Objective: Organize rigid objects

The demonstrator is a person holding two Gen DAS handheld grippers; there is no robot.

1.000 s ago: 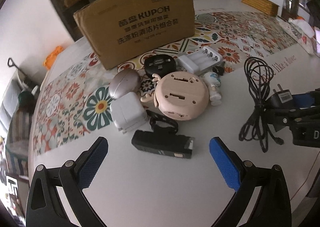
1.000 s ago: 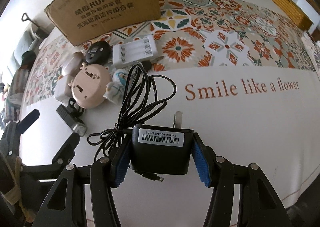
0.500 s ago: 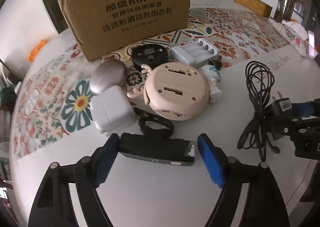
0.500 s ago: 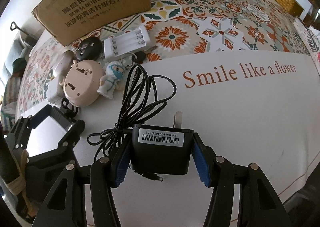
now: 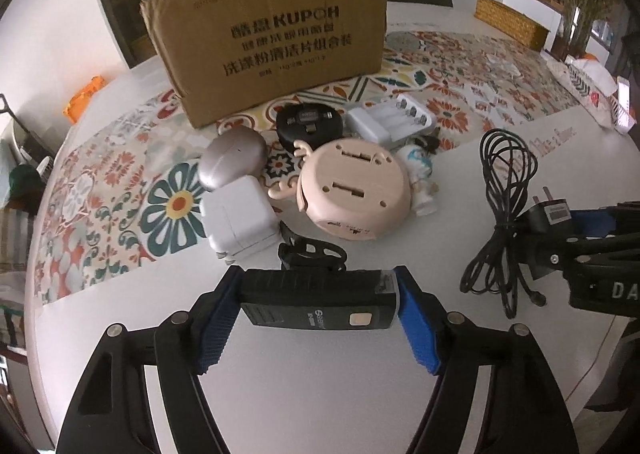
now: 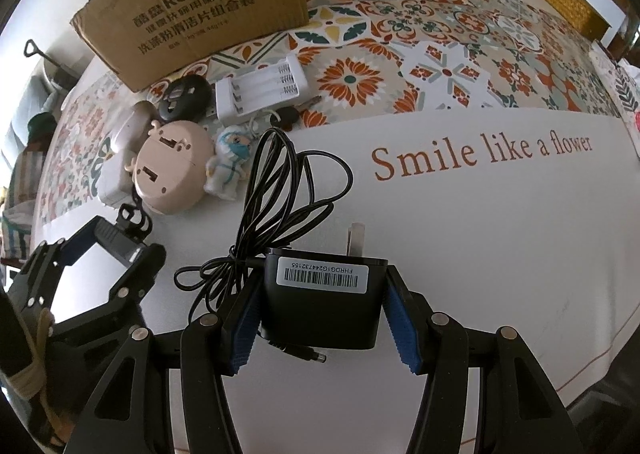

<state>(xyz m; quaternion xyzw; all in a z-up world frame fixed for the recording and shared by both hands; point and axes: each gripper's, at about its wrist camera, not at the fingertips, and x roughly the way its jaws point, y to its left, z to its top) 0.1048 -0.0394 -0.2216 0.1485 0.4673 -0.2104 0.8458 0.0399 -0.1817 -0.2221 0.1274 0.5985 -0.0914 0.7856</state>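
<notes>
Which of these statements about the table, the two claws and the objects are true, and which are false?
1. The right claw grips a black power adapter. True.
2. The left claw is empty. False: its pads press on a black bike light.
3. The cardboard box stands behind the small objects. True.
4. The battery charger is full of batteries. False: its slots are empty.
5. The adapter's cable is stretched straight. False: it lies in a loose bundle.

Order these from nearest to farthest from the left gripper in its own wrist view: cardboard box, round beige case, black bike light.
1. Black bike light: between the jaws of the left gripper.
2. Round beige case: middle of the pile.
3. Cardboard box: upright at the back.
</notes>
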